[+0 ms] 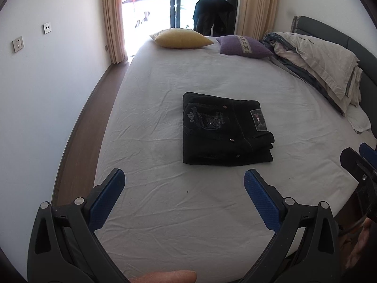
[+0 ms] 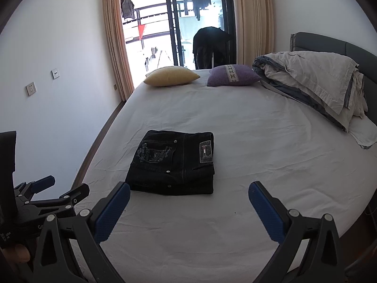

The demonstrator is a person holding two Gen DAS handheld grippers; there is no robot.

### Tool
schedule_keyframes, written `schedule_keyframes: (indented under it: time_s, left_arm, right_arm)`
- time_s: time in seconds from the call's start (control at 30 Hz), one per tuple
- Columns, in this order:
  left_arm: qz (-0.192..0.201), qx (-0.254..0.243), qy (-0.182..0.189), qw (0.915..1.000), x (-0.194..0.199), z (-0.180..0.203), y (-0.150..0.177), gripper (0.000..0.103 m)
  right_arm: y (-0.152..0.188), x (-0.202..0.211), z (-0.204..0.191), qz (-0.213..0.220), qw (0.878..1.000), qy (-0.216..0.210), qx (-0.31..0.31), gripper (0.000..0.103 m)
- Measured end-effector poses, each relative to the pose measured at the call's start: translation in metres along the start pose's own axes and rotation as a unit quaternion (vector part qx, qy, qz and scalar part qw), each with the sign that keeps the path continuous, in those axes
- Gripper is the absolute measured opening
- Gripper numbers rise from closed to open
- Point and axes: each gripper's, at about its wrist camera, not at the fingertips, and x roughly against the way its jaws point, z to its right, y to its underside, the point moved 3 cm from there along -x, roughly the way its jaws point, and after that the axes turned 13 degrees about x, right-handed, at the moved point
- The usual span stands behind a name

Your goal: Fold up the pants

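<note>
Dark pants (image 1: 223,129) lie folded into a compact rectangle in the middle of the white bed (image 1: 165,212), back pocket embroidery and a brand patch facing up. In the right wrist view the same pants (image 2: 174,162) rest flat just beyond the fingers. My left gripper (image 1: 183,184) hovers open over the near part of the sheet, short of the pants, holding nothing. My right gripper (image 2: 188,198) is open too, its blue pads wide apart in front of the pants' near edge. The right gripper (image 1: 360,162) shows at the right edge of the left wrist view, and the left gripper (image 2: 59,191) at the lower left of the right wrist view.
A yellow pillow (image 1: 181,38) and a purple pillow (image 1: 245,46) lie at the bed's far end. A bundled duvet (image 1: 320,61) is heaped along the right against the grey headboard (image 1: 362,47). A wall (image 1: 47,82) and strip of wood floor (image 1: 89,127) run along the left; a person (image 1: 212,14) bends by the balcony door.
</note>
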Motion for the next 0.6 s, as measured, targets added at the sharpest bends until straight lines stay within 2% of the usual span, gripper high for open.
schedule_keyframes:
  time_s: [0.6]
  left_arm:
    - [-0.002, 0.000, 0.003, 1.0000, -0.0045, 0.0046, 0.0064, 0.103]
  right_arm:
    - [0.0051, -0.0052, -0.0025, -0.005, 1.000, -0.003, 0.002, 0.103]
